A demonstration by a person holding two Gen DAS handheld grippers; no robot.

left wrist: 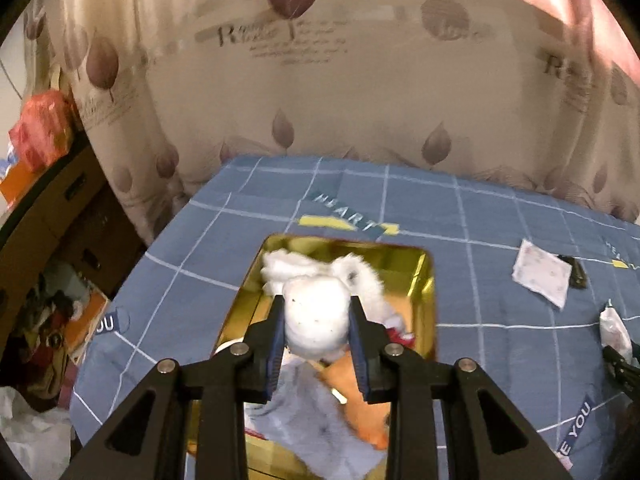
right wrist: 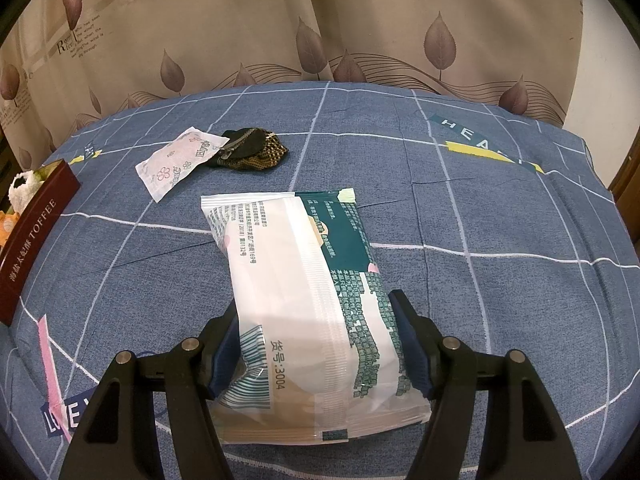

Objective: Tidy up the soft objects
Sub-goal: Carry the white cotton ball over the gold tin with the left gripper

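Blue checked bed (right wrist: 500, 216) throughout: left gripper (left wrist: 318, 322) clamps a white plush (left wrist: 316, 320) above the gold tin (left wrist: 428, 280); right gripper (right wrist: 316, 336) squeezes a tissue pack (right wrist: 296, 280) (only its view shows the dark pouch (right wrist: 252, 152)).

Blue checked bedsheet (right wrist: 500, 216) over the bed, printed with word labels. Directly on it: gold tin (left wrist: 428, 276) with maroon side, flat floral sachet (right wrist: 176, 162) touching a dark zip pouch (right wrist: 252, 150), and a white-and-green tissue pack (right wrist: 316, 300) nearest the camera.
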